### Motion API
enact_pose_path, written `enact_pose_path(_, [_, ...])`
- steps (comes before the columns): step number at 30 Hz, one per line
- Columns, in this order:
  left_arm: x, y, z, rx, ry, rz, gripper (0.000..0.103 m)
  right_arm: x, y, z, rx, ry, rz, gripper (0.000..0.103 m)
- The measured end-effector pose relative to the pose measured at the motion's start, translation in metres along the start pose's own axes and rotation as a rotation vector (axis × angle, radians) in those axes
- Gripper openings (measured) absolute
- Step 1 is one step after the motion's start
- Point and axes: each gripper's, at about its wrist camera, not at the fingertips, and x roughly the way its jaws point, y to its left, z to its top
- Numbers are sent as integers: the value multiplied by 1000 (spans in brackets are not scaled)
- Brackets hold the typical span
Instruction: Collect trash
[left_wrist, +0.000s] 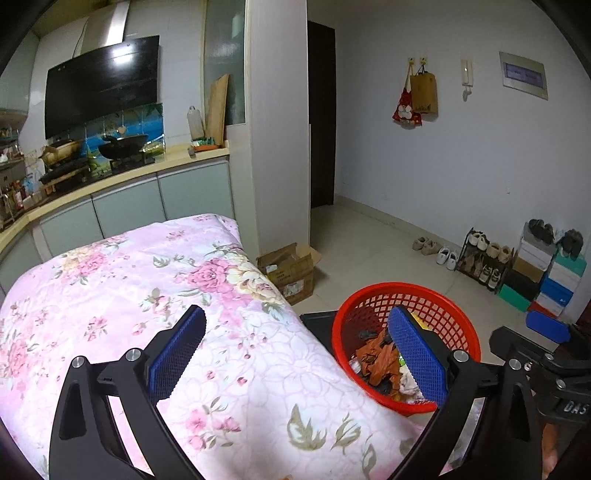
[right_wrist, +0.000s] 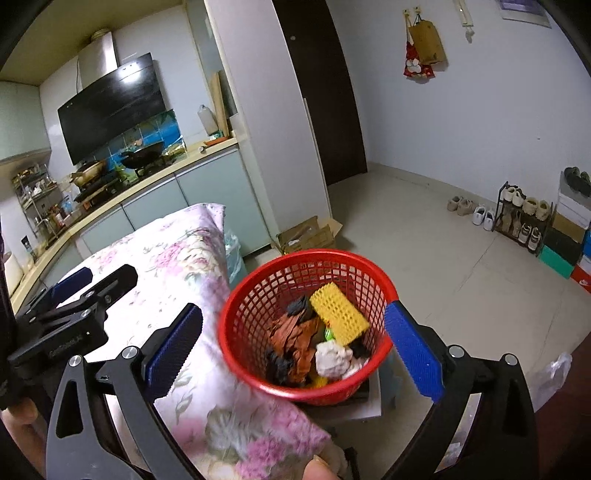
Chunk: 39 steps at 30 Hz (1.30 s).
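Note:
A red mesh basket (right_wrist: 258, 295) stands beside the floral-covered table (right_wrist: 177, 258). It holds orange scraps (right_wrist: 291, 336), black bits, a yellow waffle-textured piece (right_wrist: 338, 314) and a white wad (right_wrist: 332, 356). My right gripper (right_wrist: 295, 343) is open and empty, its fingers either side of the basket. My left gripper (left_wrist: 299, 354) is open and empty above the table's right edge, with the basket (left_wrist: 458, 332) behind its right finger. The left gripper also shows at the left of the right wrist view (right_wrist: 85, 291).
A kitchen counter (left_wrist: 110, 181) with a stove and wok runs behind the table. A cardboard box (left_wrist: 291, 269) sits on the floor by the pillar. A shoe rack (left_wrist: 484, 258) and stacked shoe boxes (left_wrist: 546, 280) line the right wall.

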Motion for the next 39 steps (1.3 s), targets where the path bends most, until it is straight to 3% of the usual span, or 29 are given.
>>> enact_pose_path(7, [-13, 6, -13, -4, 10, 17, 96, -15, 6, -11, -15, -39, -34, 96])
enact_pose_path(13, [-32, 12, -24, 10, -31, 103, 96, -25, 22, -18, -57, -75, -27, 96])
enact_pose_path(22, [-59, 38, -32, -80, -75, 132, 96, -33, 45, -28, -106, -103, -15, 96])
enact_pose_path(29, [-59, 42, -36, -95, -68, 158, 96, -43, 53, -30, -136, -161, -21, 96])
enact_pose_path(39, [-48, 42, -44, -83, -27, 170, 96, -34, 45, -30, -105, -143, -25, 96])
